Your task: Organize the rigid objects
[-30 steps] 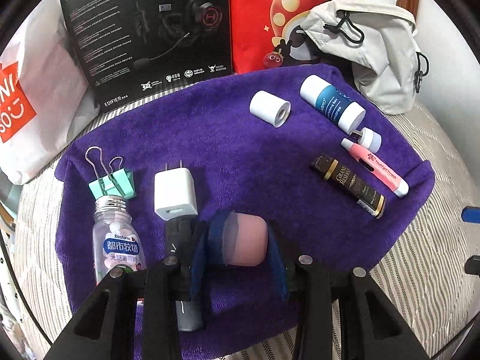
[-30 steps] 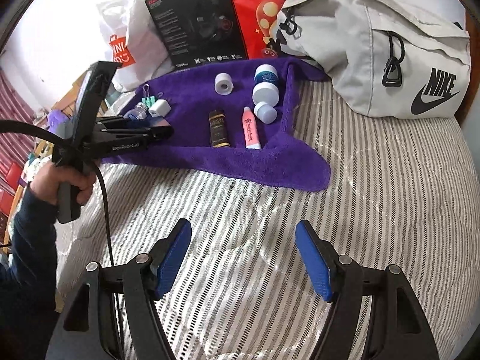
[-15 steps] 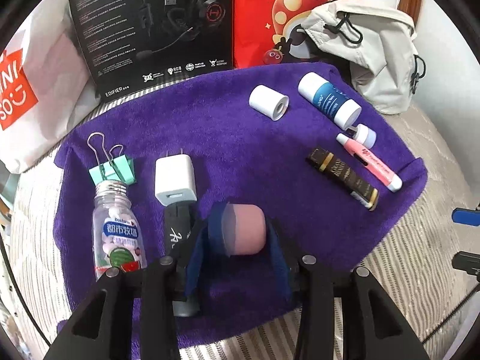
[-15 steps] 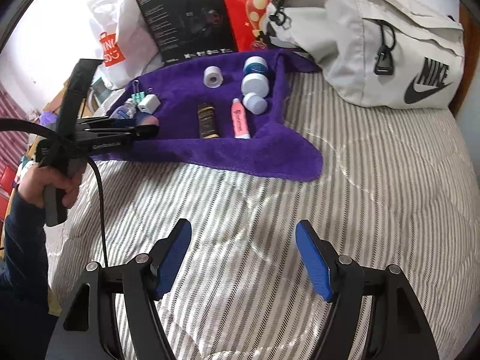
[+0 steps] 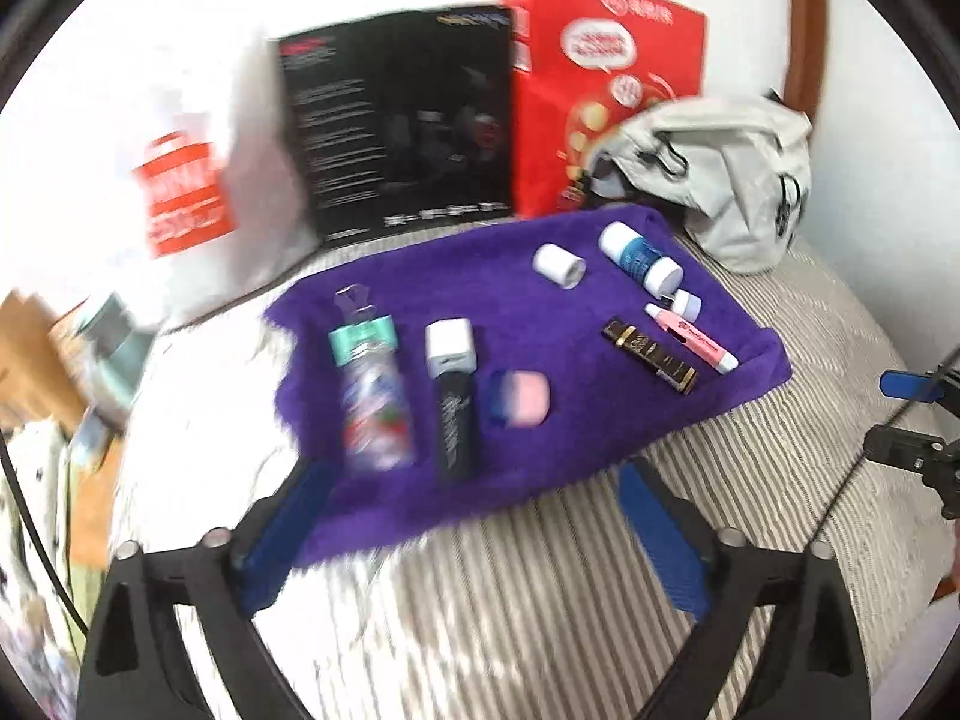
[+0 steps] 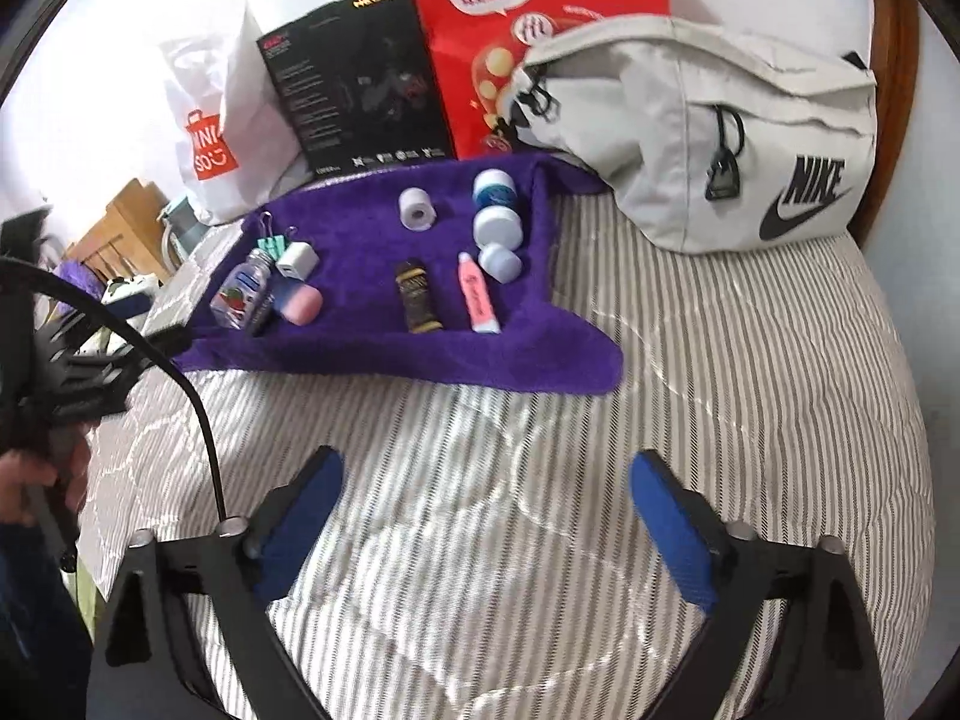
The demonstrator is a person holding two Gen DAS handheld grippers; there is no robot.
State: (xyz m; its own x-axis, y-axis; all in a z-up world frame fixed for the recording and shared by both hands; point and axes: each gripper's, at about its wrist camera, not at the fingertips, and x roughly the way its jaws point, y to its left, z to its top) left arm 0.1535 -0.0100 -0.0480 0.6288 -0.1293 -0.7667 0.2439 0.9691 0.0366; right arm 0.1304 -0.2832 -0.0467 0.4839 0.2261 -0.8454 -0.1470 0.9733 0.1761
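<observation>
Purple towel (image 5: 540, 450) is lying flat on the striped bed (image 5: 600, 600) and is serving as the sorting surface. In the left wrist view, the left gripper (image 5: 474, 540) is hanging over the towel's near edge with its jaws spread wide and nothing between them. The pink jar (image 5: 521, 398) is lying on its side near that edge, just beside the black tube (image 5: 454, 426); judging by the layout, it is completing a left-hand group with the bottle (image 5: 375, 414), charger (image 5: 450, 348) and clip (image 5: 363, 333). The view is blurred, so contact between these items cannot be told. The towel's far right corner is carrying the white cap (image 5: 558, 264), blue bottle (image 5: 639, 255), pink stick (image 5: 690, 339) and gold-banded tube (image 5: 651, 354). Bare towel is lying between the two groups.

In the right wrist view, the right gripper (image 6: 486, 528) is hovering over bare bed, well apart from the towel (image 6: 360, 354), jaws apart and empty. The jar (image 6: 298, 303) is showing beside the bottle (image 6: 243, 294) near the towel's left edge. The boxes (image 6: 360, 72) and grey bag (image 6: 690, 120) are crowding the far edge, so approach from the near side is looking safest. The towel's near right corner is folding outward onto the bed. A hand (image 6: 36, 480) is holding the left tool at the left margin.
</observation>
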